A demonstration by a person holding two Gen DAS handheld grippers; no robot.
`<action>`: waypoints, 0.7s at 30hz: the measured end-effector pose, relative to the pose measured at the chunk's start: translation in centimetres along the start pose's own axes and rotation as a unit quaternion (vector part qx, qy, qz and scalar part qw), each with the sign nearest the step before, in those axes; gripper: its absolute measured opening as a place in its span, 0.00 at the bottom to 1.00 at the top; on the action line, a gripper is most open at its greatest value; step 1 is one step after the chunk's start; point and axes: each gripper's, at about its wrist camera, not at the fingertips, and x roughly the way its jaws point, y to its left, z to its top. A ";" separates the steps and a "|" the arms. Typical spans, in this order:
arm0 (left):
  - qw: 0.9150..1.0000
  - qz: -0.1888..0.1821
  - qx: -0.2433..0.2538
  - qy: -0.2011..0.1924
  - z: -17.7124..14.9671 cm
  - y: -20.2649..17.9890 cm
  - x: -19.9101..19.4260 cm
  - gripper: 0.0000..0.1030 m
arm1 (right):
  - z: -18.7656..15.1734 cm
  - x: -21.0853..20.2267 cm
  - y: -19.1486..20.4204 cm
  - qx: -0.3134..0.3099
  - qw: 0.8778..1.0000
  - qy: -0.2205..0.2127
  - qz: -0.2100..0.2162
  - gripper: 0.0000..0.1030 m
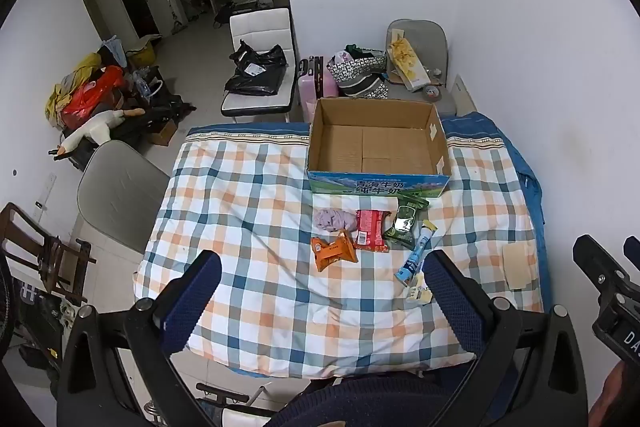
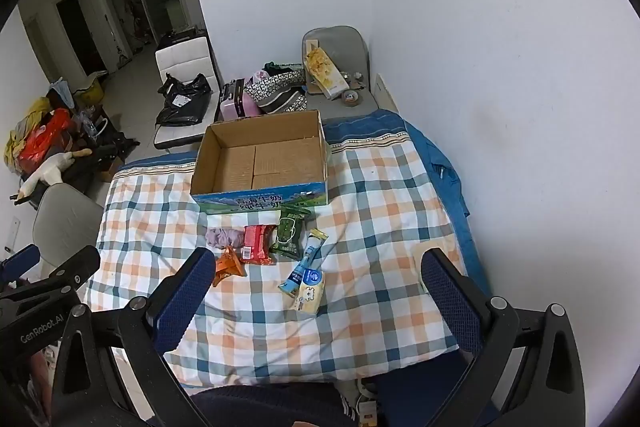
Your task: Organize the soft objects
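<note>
An open, empty cardboard box stands at the far side of the checked quilt. In front of it lie a purple cloth bundle, a red packet, an orange packet, a green packet, a blue tube packet and a pale yellow packet. My left gripper and right gripper are both open and empty, held above the quilt's near edge.
A grey chair stands left of the table. Behind the box stand a grey chair with a yellow box, a patterned bag, a pink suitcase and a white chair with black bags. A white wall is on the right.
</note>
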 end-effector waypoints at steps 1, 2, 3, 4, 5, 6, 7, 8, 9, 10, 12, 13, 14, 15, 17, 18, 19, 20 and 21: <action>1.000 0.008 0.003 0.003 0.0 -0.1 0.0 1.00 | 0.0 0.0 0.0 -0.002 1.000 0.001 -0.004 1.00; 1.000 0.009 0.004 0.001 0.0 -0.1 0.0 1.00 | 0.0 0.0 0.1 -0.005 1.000 0.000 -0.008 1.00; 1.000 0.009 0.003 0.002 0.0 -0.1 0.1 1.00 | 0.0 0.0 0.1 -0.003 1.000 0.002 -0.005 1.00; 1.000 0.007 0.003 -0.002 0.0 -0.1 0.0 1.00 | 0.0 0.0 0.1 -0.003 1.000 0.002 -0.005 1.00; 1.000 0.008 0.003 -0.001 0.0 -0.1 0.0 1.00 | 0.0 0.0 0.1 -0.002 1.000 0.001 -0.004 1.00; 1.000 0.008 0.004 0.000 0.0 -0.1 0.0 1.00 | 0.0 0.0 0.0 0.000 1.000 0.001 -0.001 1.00; 1.000 0.008 0.003 0.001 0.0 -0.1 0.0 1.00 | 0.0 0.0 0.0 0.000 1.000 0.001 0.000 1.00; 1.000 0.008 0.003 0.002 0.0 -0.2 0.0 1.00 | 0.0 0.0 0.1 0.000 1.000 0.001 0.000 1.00; 1.000 0.009 0.002 0.002 0.0 -0.2 -0.1 1.00 | 0.0 0.0 0.1 -0.001 1.000 0.001 0.001 1.00; 1.000 0.006 0.002 -0.001 0.0 -0.1 0.0 1.00 | 0.1 0.0 0.1 0.000 1.000 0.001 0.001 1.00; 1.000 0.006 0.001 0.000 0.0 0.0 0.0 1.00 | 0.1 0.0 0.1 0.000 1.000 0.002 0.002 1.00; 1.000 0.006 0.001 0.000 0.0 0.0 0.0 1.00 | 0.1 0.0 0.1 0.000 1.000 0.002 0.002 1.00; 1.000 0.007 0.000 -0.001 0.0 -0.1 0.0 1.00 | 0.1 0.0 0.1 0.000 1.000 0.002 0.002 1.00; 1.000 0.007 0.000 -0.001 0.0 -0.1 0.0 1.00 | 0.1 0.0 0.1 -0.001 1.000 0.002 0.003 1.00; 1.000 0.004 0.001 0.000 0.0 0.0 0.0 1.00 | 0.1 0.0 0.2 0.000 1.000 0.002 0.002 1.00; 1.000 0.004 0.002 0.000 0.0 -0.1 0.0 1.00 | 0.1 0.0 0.2 0.000 1.000 0.002 0.002 1.00; 1.000 0.006 0.003 0.000 0.0 -0.1 0.0 1.00 | 0.1 0.0 0.2 0.000 1.000 0.003 0.002 1.00; 1.000 0.005 0.001 -0.001 0.0 0.0 0.0 1.00 | 0.1 0.0 0.2 0.001 1.000 0.002 0.001 1.00; 1.000 0.004 0.000 -0.002 0.0 0.0 0.0 1.00 | 0.1 0.0 0.2 0.001 1.000 0.001 0.001 1.00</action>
